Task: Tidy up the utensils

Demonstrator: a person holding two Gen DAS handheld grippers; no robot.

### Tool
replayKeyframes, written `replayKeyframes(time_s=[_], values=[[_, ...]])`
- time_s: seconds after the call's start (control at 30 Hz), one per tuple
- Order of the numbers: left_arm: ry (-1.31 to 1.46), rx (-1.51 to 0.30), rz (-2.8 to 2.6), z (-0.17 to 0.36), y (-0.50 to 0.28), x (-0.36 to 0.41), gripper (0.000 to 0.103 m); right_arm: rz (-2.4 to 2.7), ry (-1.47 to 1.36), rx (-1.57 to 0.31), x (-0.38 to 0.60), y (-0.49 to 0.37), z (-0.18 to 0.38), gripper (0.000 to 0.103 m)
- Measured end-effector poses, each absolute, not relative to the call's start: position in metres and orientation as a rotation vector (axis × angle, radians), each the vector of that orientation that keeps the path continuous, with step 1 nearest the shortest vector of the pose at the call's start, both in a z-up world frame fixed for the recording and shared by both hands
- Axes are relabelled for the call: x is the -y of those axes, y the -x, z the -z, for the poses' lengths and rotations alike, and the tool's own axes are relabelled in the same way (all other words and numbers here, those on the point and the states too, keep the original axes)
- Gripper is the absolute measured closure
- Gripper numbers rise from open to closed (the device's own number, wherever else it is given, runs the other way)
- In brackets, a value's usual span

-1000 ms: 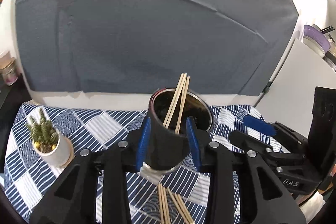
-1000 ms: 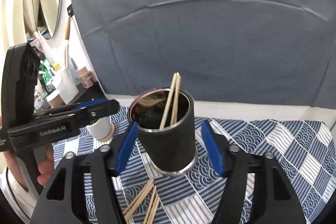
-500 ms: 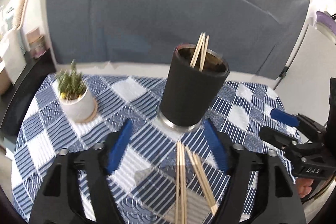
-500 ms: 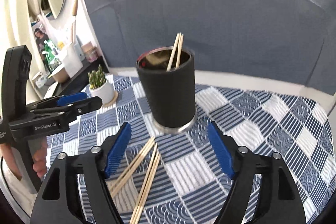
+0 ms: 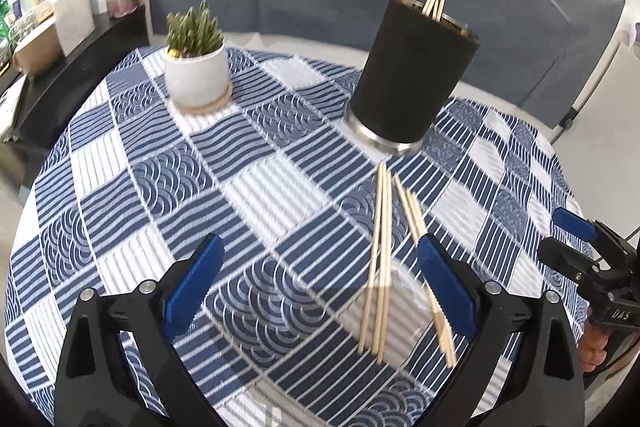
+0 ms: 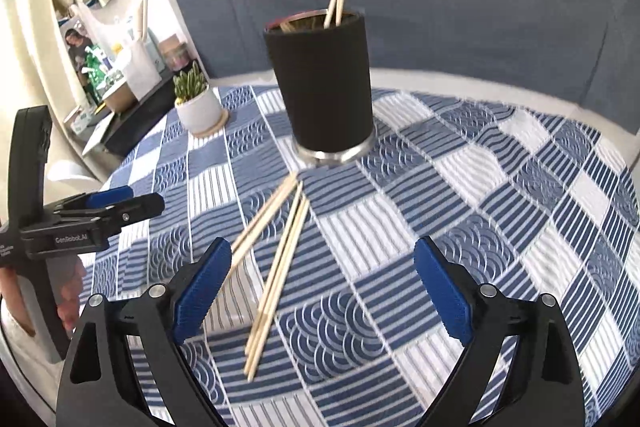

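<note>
Nearest the shelf side of the table (image 5: pixel 100 163), a potted succulent (image 5: pixel 196 63) sits on a coaster, well left of the black cup (image 5: pixel 412 75). The cup stands upright on the blue patterned cloth with a few chopsticks (image 5: pixel 435 3) poking out of it. Just in front of the cup, loose chopsticks (image 5: pixel 380 259) lie flat on the cloth in two small bunches. The left gripper (image 5: pixel 318 273) hangs above them, its fingers (image 5: pixel 194 283) spread wide after just opening, holding nothing; one bunch runs under its right finger. To the right of the cup, the right gripper (image 6: pixel 322 287) hovers likewise, blue fingers (image 6: pixel 440 291) just opened wide and empty, chopsticks on the cloth between them.
</note>
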State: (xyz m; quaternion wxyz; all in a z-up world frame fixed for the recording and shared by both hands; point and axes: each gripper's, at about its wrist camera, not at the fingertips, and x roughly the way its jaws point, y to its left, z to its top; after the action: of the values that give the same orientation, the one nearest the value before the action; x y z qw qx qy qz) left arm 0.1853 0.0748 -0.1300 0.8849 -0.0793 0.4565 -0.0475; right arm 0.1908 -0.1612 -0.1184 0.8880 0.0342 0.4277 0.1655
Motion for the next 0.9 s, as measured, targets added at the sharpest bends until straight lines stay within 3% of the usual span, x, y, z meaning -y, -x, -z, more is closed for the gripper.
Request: replayKeyframes(time_s=[0.33,0.9], values=[[0.112,-1.037,0.15,0.163,-0.176,-0.069,0.007,-0.337,-0.081,-1.012,0.163,-0.186,0.162,0.014],[-0.012,-1.202,0.226,0.191,-0.25,-0.053,0.007,-0.201,-0.051,-1.118,0.141,-0.22,0.2,0.014]])
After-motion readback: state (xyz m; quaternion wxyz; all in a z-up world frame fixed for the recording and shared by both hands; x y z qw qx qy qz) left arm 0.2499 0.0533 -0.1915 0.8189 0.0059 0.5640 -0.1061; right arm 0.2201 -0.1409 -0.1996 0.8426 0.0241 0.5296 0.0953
